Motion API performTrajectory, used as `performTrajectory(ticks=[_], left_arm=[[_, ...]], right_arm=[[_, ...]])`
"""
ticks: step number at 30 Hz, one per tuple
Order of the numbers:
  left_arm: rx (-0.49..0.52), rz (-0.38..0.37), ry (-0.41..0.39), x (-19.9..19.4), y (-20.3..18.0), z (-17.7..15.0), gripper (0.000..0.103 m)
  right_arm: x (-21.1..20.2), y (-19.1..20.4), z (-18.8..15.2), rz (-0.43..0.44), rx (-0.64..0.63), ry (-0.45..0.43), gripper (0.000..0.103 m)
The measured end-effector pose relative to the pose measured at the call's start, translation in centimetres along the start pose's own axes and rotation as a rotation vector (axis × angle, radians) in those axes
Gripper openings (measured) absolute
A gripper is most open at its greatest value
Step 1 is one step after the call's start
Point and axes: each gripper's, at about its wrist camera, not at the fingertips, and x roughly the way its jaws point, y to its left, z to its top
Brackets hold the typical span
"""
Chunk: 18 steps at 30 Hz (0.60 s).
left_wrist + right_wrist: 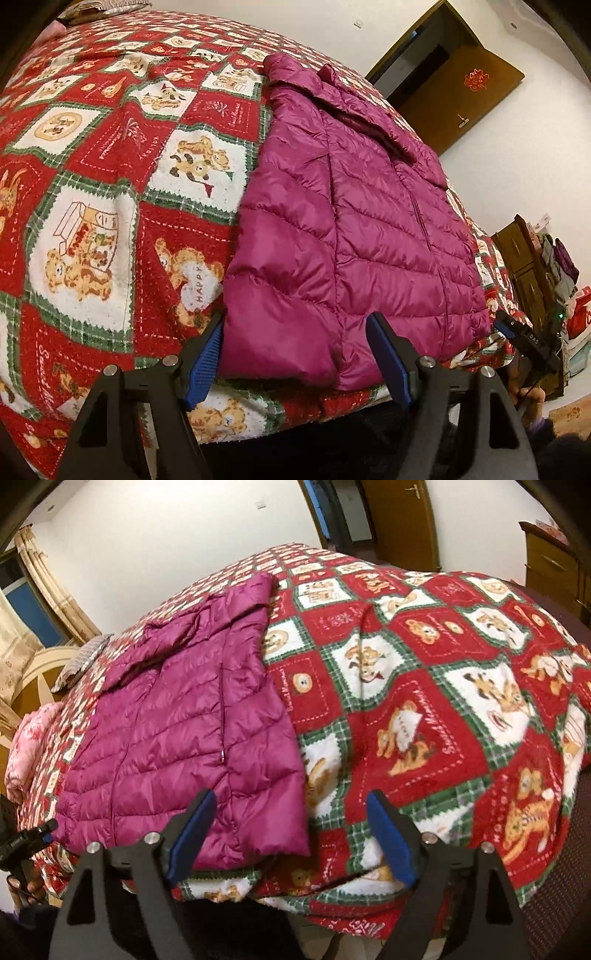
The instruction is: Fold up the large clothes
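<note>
A magenta quilted puffer jacket lies flat on the bed, sleeves folded in, hem toward me. It also shows in the right wrist view. My left gripper is open, its blue-padded fingers either side of the jacket's near left hem corner, not closed on it. My right gripper is open at the jacket's near right hem corner, which lies between the fingers. The right gripper also shows in the left wrist view, the left gripper in the right wrist view.
The bed is covered by a red, green and white teddy-bear blanket. A pink quilt and a pillow lie at the bed's far left. A brown door and wooden cabinet stand beyond.
</note>
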Motion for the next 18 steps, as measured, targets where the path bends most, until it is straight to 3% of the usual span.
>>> performTrajectory(ticks=[5,9,11,13,15,17,18], left_arm=[[0.002,0.007,-0.002,0.3,0.1,0.2,0.075],[0.025,0.003,-0.012,0.7,-0.3,0.5,0.074],[0.044,0.003,0.002,1.1,-0.8,0.7,0.05],[0.054,0.004,0.019,1.5,-0.9,0.6,0.04],[0.069,0.021,0.014,1.6,-1.1,0.4,0.033],[0.068,0.024,0.008,1.6,-0.9,0.3,0.023],[0.059,0.017,0.007,1.5,-0.7,0.3,0.018]], right_arm=[[0.7,1.5,0.4,-0.001,-0.046,0.002,0.085],[3.0,1.8,0.2,-0.024,-0.071,0.077,0.085],[4.4,1.8,-0.1,-0.012,-0.064,0.114,0.08],[5.2,2.0,-0.6,0.005,-0.059,0.143,0.073],[5.1,2.9,-0.9,-0.031,-0.11,0.128,0.069],[4.8,3.4,-1.0,-0.034,-0.141,0.128,0.047],[4.6,3.4,-1.0,-0.026,-0.142,0.125,0.043]])
